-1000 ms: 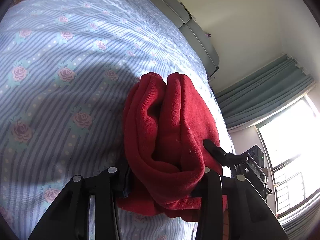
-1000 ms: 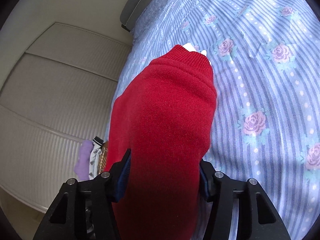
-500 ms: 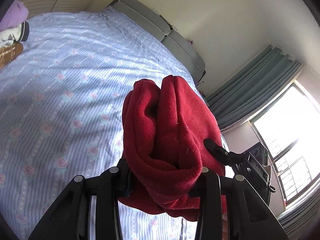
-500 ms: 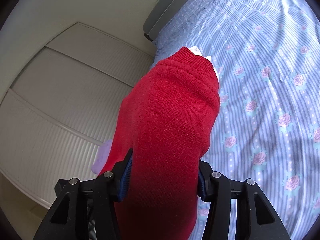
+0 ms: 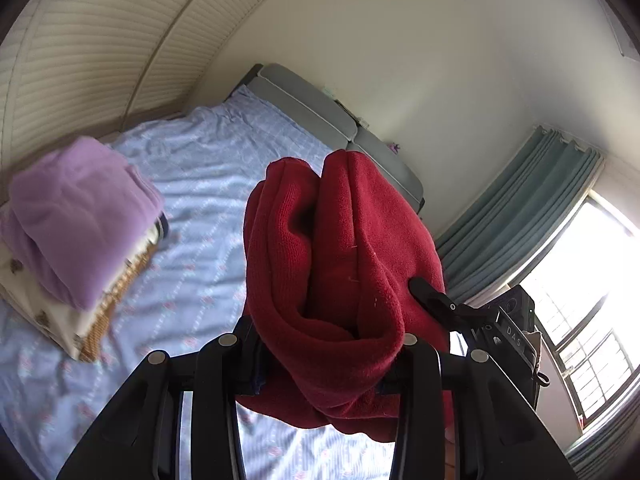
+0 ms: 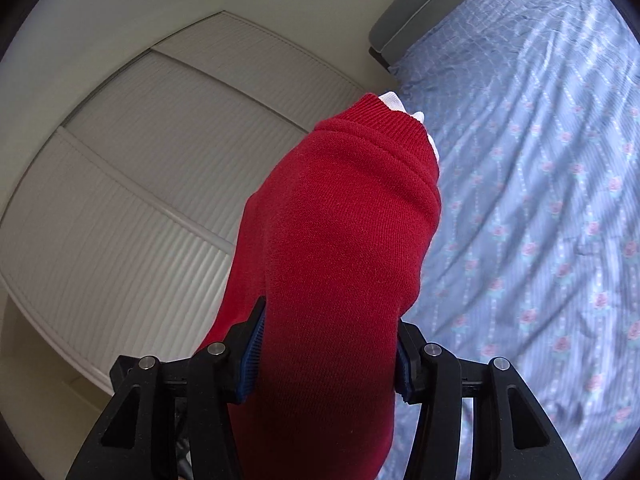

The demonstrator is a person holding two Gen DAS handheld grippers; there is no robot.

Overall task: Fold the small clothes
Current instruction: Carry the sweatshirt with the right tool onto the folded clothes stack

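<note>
A folded red garment (image 5: pixel 340 272) is held up off the bed by both grippers. My left gripper (image 5: pixel 324 360) is shut on its bunched folded end. My right gripper (image 6: pixel 328 356) is shut on the other end of the red garment (image 6: pixel 340 248), whose ribbed hem and a white edge (image 6: pixel 390 100) point away from me. The other gripper (image 5: pixel 492 320) shows at the right of the left wrist view. A stack of folded clothes with a purple piece (image 5: pixel 76 216) on top lies on the bed at left.
The bed has a blue striped sheet with roses (image 6: pixel 540 200) and a grey headboard (image 5: pixel 320 108). White slatted wardrobe doors (image 6: pixel 140 168) stand beside the bed. Teal curtains (image 5: pixel 520 216) and a bright window (image 5: pixel 580 280) are on the right.
Both grippers have lifted the red garment higher off the bed and swung it towards the wardrobe side. The stack with the purple piece has come into the left wrist view.
</note>
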